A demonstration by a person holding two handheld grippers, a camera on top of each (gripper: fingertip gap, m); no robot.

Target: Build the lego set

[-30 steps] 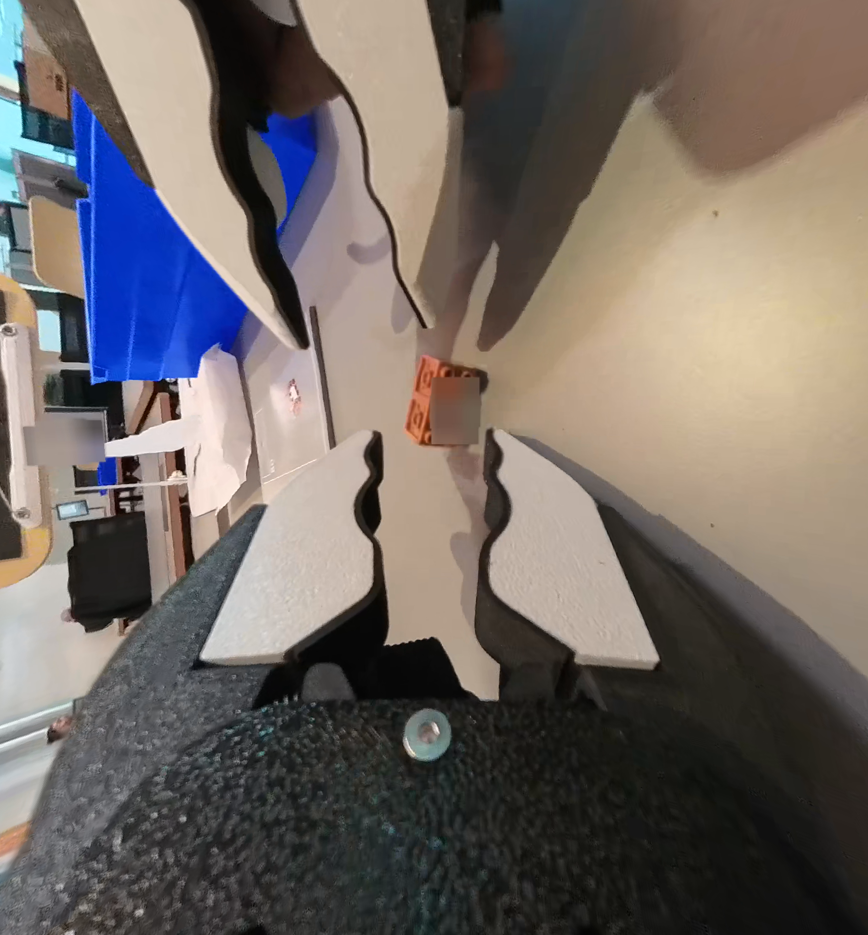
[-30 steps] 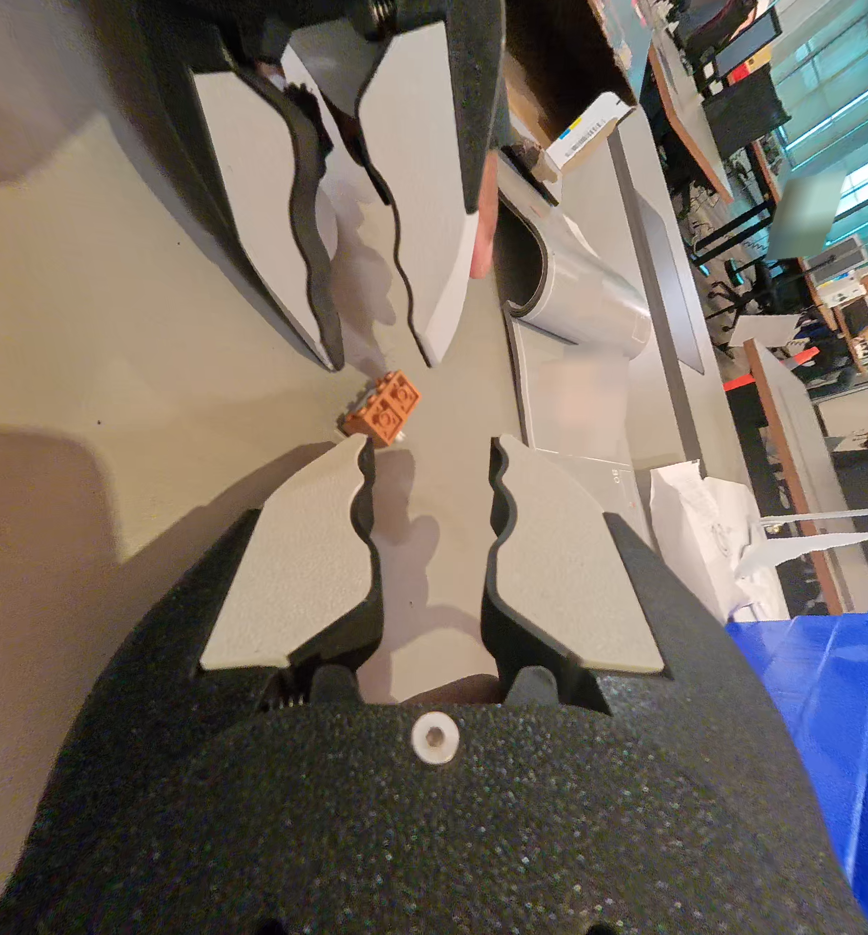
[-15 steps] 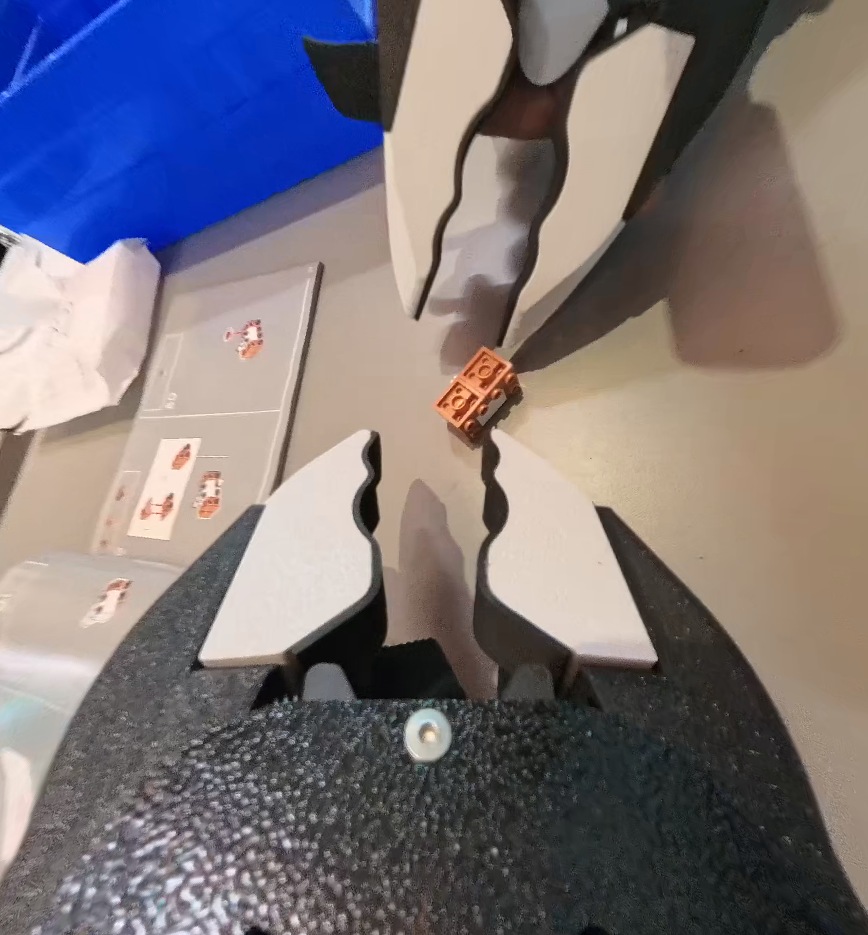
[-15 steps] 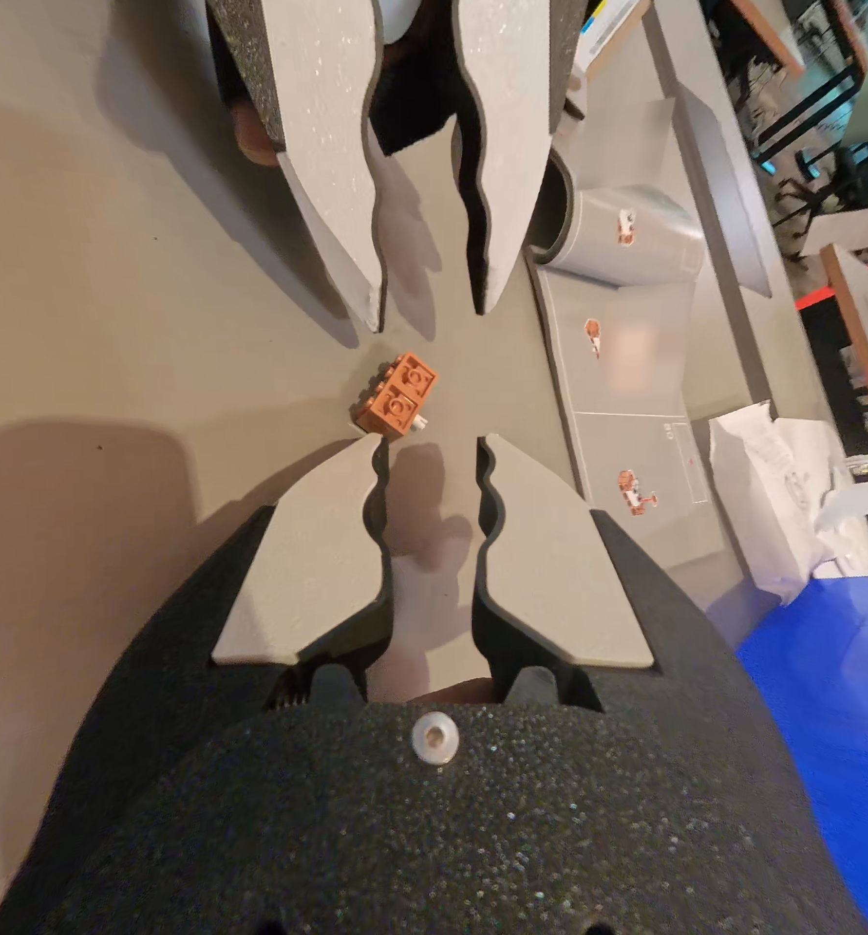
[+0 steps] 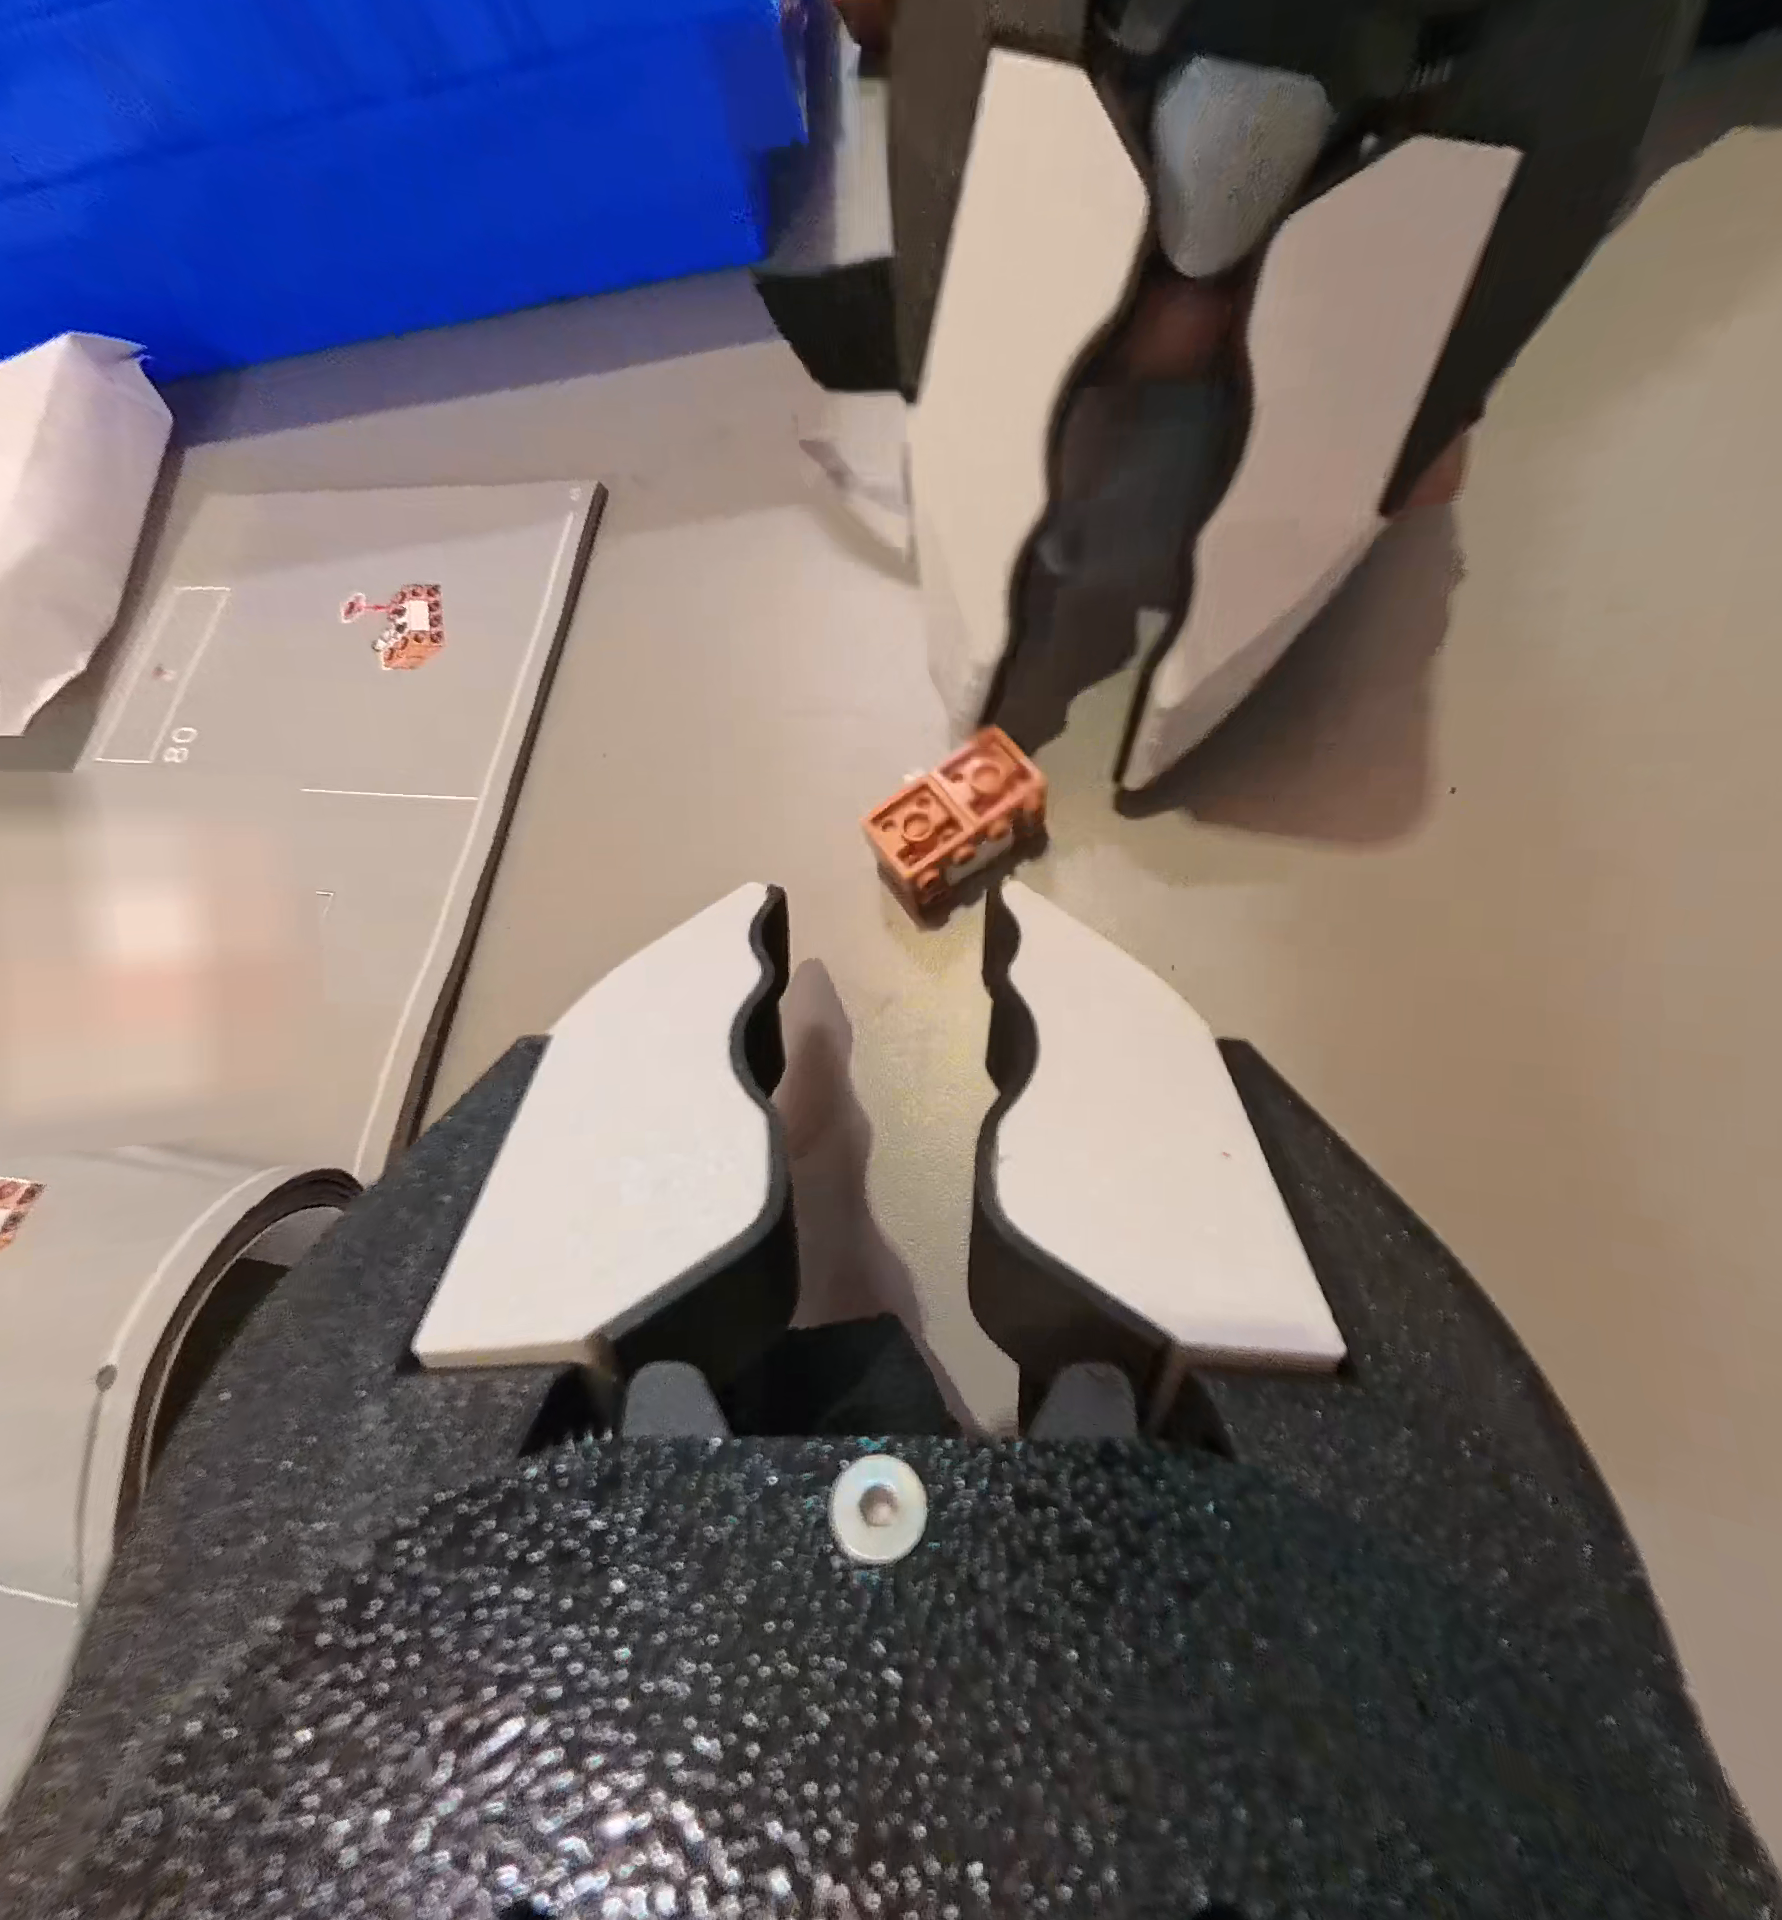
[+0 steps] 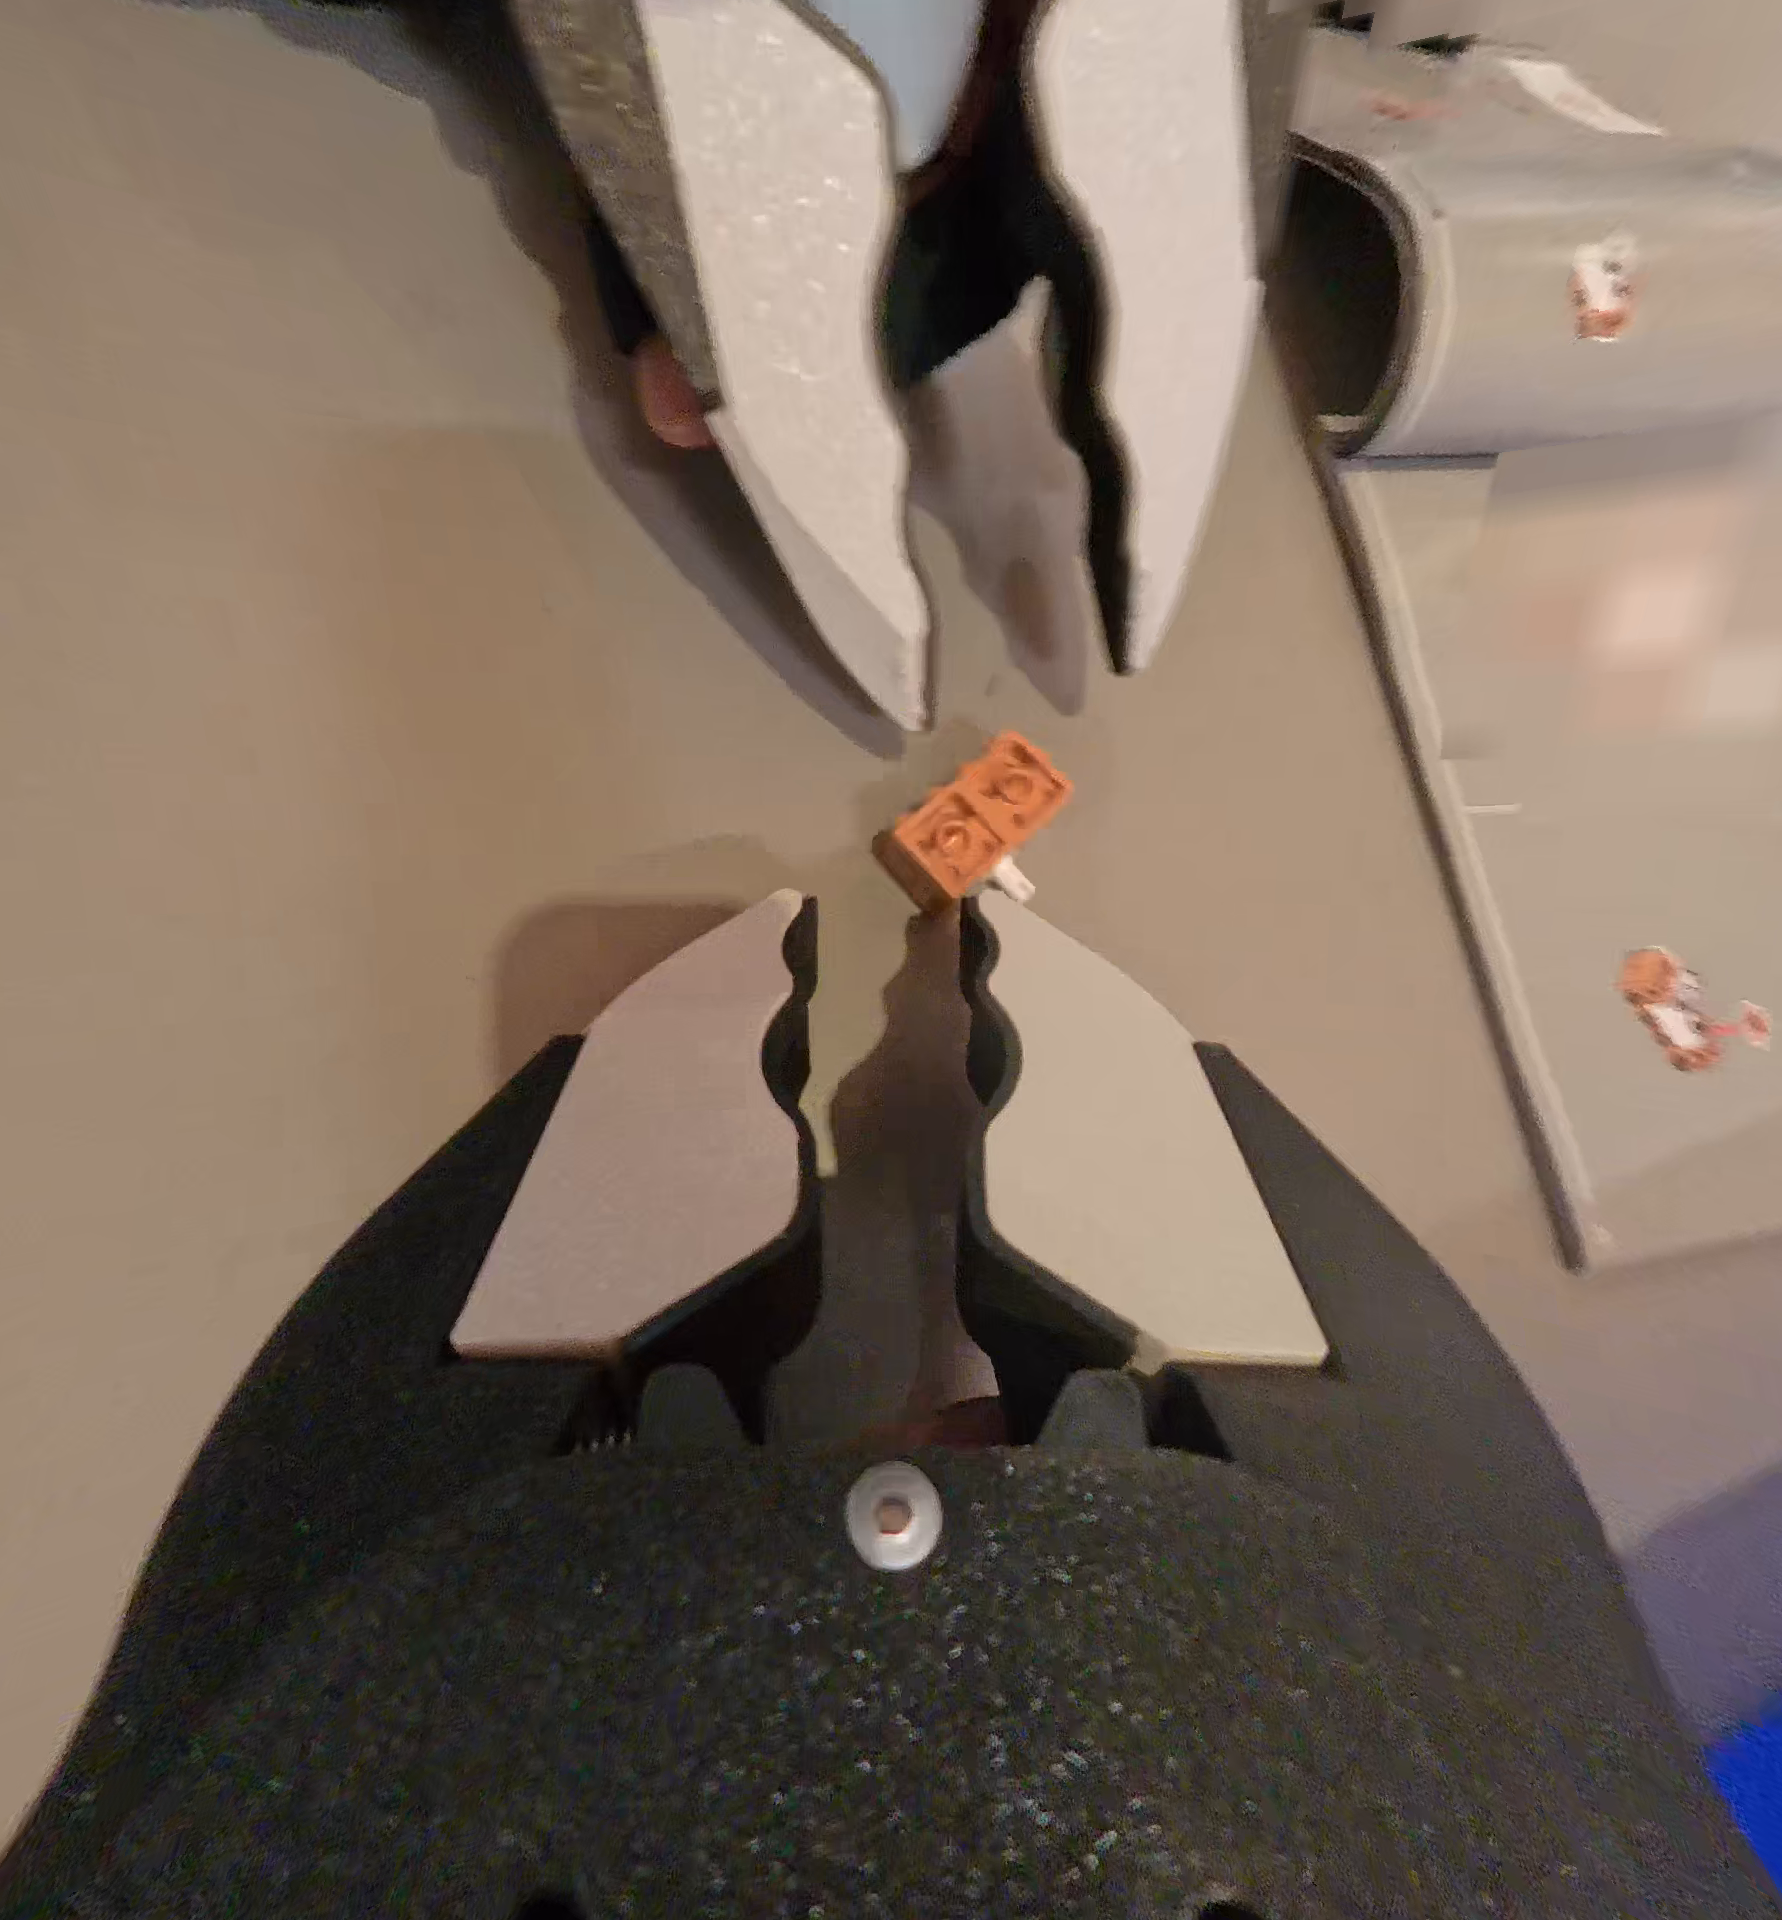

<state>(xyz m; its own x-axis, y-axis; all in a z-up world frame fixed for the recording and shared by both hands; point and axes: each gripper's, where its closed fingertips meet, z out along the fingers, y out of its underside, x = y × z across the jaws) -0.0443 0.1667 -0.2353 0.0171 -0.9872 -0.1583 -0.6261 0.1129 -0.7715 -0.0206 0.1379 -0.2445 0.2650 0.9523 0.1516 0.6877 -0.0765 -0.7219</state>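
Brick assembly (image 5: 954, 821) first: two small orange stud bricks joined side by side, with a little white part poking out of one side, lying on the beige table (image 5: 1489, 1143) between my two grippers. Everything else I place from it.

My left gripper (image 5: 885, 902) sits just on the near side of it, jaws apart with nothing between them; its right-hand fingertip (image 5: 1006, 904) is just beside the assembly's corner, and I cannot tell whether it touches. My right gripper (image 6: 887, 909) comes from the opposite side, jaws also apart and empty, narrower than the left, one fingertip (image 6: 970, 914) at the assembly's dark lower edge.

Away from the bricks lie a grey instruction sheet (image 5: 347, 727), its far end curled into a roll, crumpled white paper (image 5: 25, 540) and a blue bin (image 5: 347, 156).

I judge the assembly light, hard and smooth, likely to skid or spin on the table if nudged at a corner. The seam between the two bricks and the white part look like the weak points. I would pinch across the two long flat sides, not the ends.
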